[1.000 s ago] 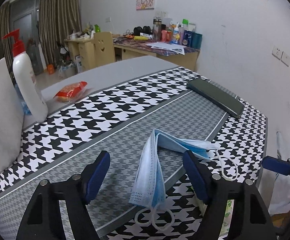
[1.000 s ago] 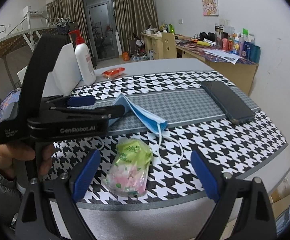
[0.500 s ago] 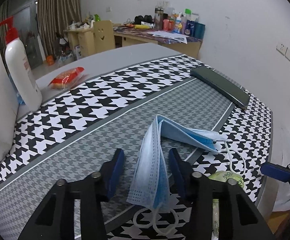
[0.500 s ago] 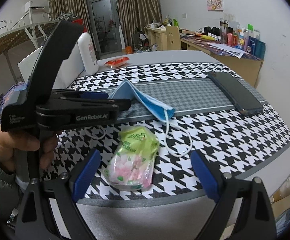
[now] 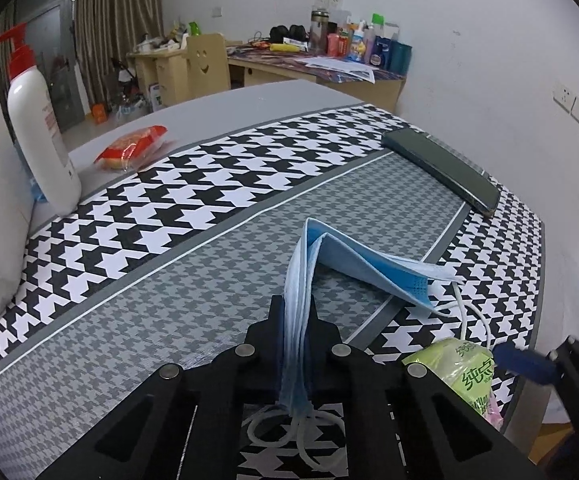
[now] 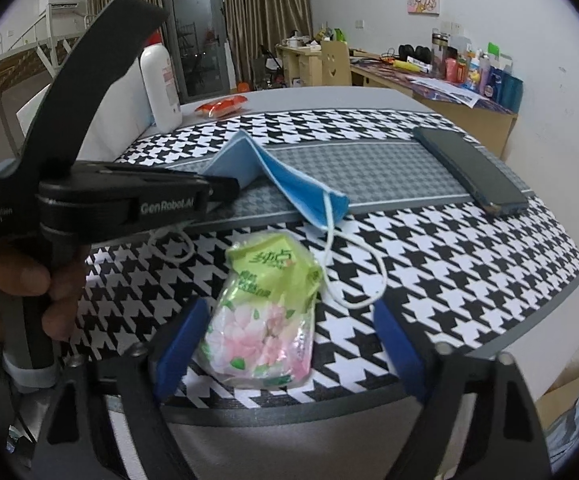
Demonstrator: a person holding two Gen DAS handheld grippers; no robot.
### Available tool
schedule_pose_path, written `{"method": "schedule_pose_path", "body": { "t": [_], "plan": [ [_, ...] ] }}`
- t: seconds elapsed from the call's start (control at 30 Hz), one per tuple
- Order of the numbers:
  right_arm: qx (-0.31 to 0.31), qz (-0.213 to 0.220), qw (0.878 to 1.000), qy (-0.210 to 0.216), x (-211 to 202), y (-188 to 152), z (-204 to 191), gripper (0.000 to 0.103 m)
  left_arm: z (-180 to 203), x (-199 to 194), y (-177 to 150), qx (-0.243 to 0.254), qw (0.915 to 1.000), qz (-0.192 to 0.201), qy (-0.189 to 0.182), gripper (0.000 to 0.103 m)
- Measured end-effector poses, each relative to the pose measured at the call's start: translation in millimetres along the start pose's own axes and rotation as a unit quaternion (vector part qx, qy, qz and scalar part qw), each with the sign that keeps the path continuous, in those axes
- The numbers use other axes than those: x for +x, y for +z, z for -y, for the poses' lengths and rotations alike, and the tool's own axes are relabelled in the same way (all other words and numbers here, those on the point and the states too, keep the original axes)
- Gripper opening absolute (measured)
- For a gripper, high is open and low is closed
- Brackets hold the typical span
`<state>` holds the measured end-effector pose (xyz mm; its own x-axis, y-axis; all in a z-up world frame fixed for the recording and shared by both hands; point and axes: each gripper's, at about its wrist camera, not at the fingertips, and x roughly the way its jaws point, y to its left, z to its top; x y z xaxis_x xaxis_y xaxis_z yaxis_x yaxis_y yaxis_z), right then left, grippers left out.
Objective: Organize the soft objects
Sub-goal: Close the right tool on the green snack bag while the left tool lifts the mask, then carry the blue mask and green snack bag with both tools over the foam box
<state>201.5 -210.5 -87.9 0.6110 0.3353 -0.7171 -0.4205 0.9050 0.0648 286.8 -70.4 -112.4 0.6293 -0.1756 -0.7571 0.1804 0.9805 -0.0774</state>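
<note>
Left hand-held gripper (image 5: 295, 320) has clamped down on the mask (image 5: 353, 264). Pads pinch the near half of the blue mask, which stands up folded like a tent on the grey middle strip of the bench (image 5: 137, 304). The far half slopes down to the right, w/ one ear loop trailing onto the houndstooth border and the other loop hanging under the jaws.

Right hand-held gripper (image 6: 285, 344) has jaws wide but just been closing in a bit. The tissue pack (image 6: 265, 316), green w/ pink flowers, lies between the blue pads near the front edge of the bench. Left pad looks right at the pack's side, maybe touching, can't tell for sure; right pad is well clear, so no grip on it. Mask's ear loop curls just beside the pack's top right corner.

In the right wrist view a hand (image 6: 17, 280) holds the left gripper's handle at the left side.

Other stuff: phone (image 5: 443, 170) lies flat at the far right of the cloth, white pump bottle (image 5: 39, 132) w/ red top stands at far left, red snack pack (image 5: 133, 148) is near the bottle on the plain grey part. Cluttered desk (image 5: 321, 72) sits along the back wall.
</note>
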Motion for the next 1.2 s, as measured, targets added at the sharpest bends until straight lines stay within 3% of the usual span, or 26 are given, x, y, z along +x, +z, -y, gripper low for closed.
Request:
{"method": "schedule_pose_path", "body": {
  "t": [0.13, 0.23, 0.5, 1.2],
  "plan": [
    [-0.008, -0.002, 1.0, 0.005, -4, -2, -5, 0.06, -5, -5, -2, -0.011, 0.9999, 0.006, -0.005, 0.008],
    [-0.007, -0.005, 1.0, 0.009, -5, -2, -7, 0.051, -6, -8, -3, -0.012, 0.9998, 0.011, -0.004, 0.008],
    [-0.013, -0.008, 1.0, 0.023, -11, -4, -9, 0.035, -5, -22, -6, -0.01, 0.9993, 0.035, -0.003, 0.008],
    [-0.027, 0.045, 0.998, 0.043, -48, 15, -6, 0.034, -16, -48, -11, -0.027, 0.9976, 0.064, 0.007, 0.008]
  ]
}}
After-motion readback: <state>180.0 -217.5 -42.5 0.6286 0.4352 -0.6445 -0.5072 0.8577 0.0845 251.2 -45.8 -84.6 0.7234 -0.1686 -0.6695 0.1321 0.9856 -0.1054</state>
